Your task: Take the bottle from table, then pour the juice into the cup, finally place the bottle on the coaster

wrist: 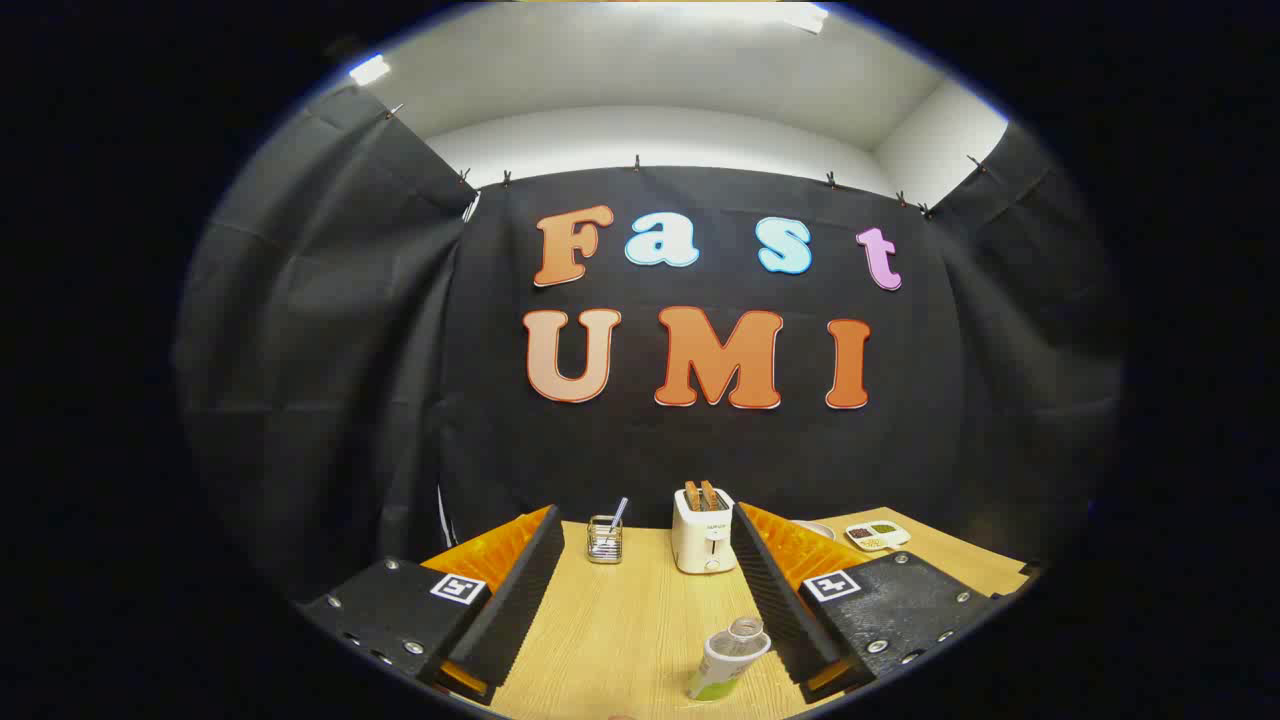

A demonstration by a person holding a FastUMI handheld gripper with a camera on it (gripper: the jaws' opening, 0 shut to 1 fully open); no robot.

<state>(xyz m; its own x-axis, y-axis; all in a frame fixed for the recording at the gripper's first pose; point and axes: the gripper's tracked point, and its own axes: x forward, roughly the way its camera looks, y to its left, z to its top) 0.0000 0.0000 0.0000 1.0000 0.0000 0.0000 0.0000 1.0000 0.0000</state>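
A small clear bottle (728, 660) with a white and green label stands uncapped on the wooden table (620, 620). It sits low between the two fingers, close to the right finger (790, 590). My gripper (650, 560) is open, held above the table, and neither finger touches the bottle.
Beyond the fingers a white toaster (704, 532) with two slices of toast stands at the table's back edge. Left of it is a small wire holder (604, 539) with a utensil. A white divided dish (877, 535) lies at the back right, with a pale rim (815, 527) beside it.
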